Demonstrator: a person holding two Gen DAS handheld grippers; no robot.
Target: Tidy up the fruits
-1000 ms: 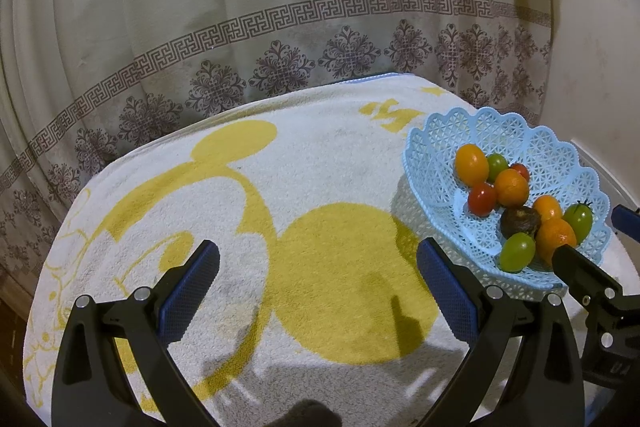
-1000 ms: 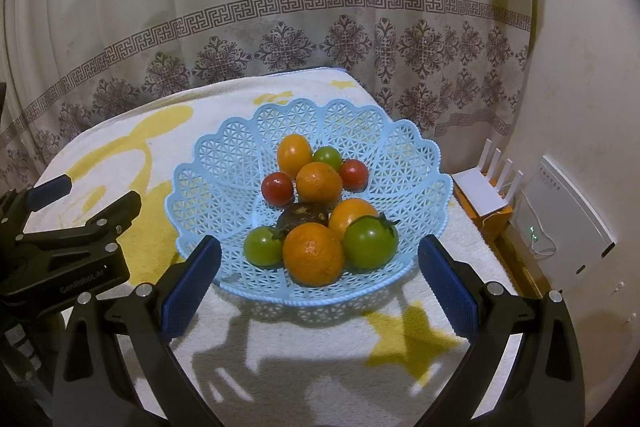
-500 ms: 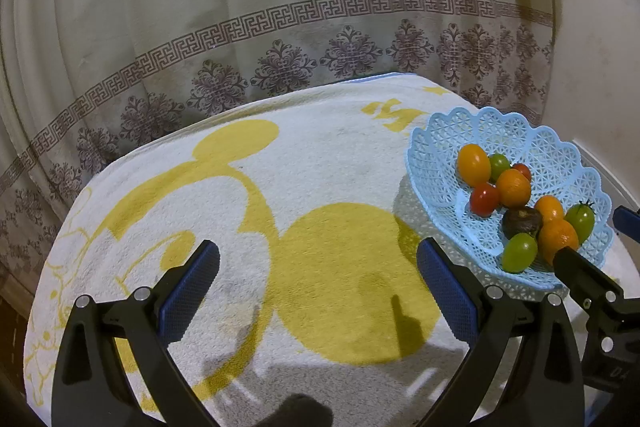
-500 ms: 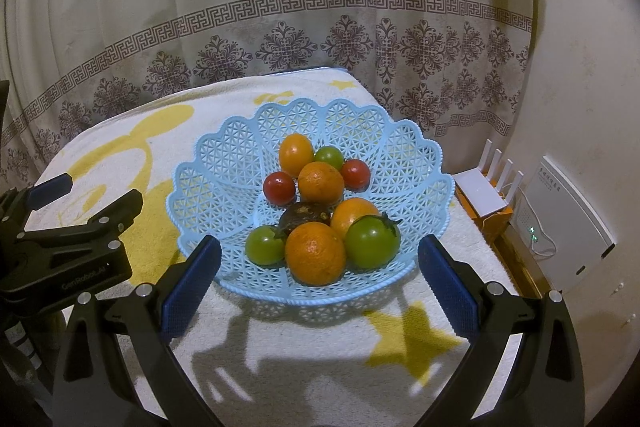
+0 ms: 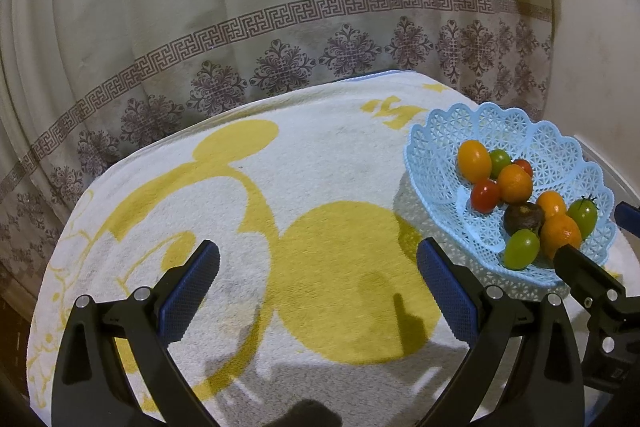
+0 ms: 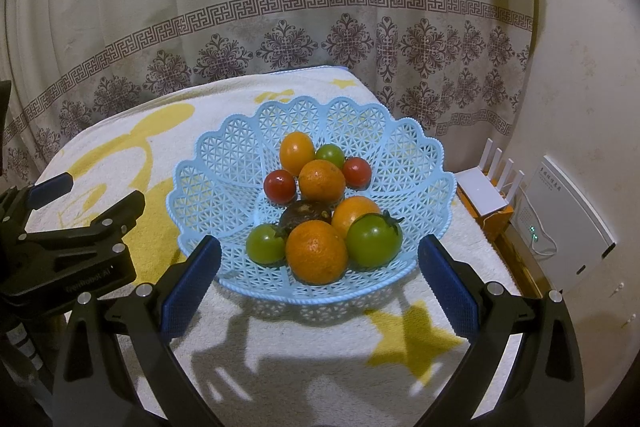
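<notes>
All the fruit in view sits together in the pale blue lattice basket (image 6: 420, 163), which stands on the towel-covered table (image 5: 320, 155) toward its right edge, about midway between the near and far edges. The right claw (image 6: 319, 281) faces the basket squarely: the basket's near rim lies just ahead of and between its two blue pads, and the nearest piece, a large orange (image 6: 316, 257), is almost dead centre in front of it, with a green tomato (image 6: 373, 243) touching it on the right and a smaller green one (image 6: 265, 243) on the left. A dark, wrinkled fruit (image 6: 306, 213) lies just behind the orange, and further back come two more oranges, two red tomatoes and another green one, all packed close. The left claw (image 5: 318, 281) points at bare towel near the table's middle, and the basket lies well off to its right, so the right claw is clearly the nearer one for any reach into the basket. Both claws stand wide apart and hold nothing. The round fruits have no real long axis, so the grip angle matters little; the crowding does, since a pad going down beside the front orange would push its neighbours. Fruit gathered in the basket fits either a sorting finished or one where pieces are about to be taken out.
</notes>
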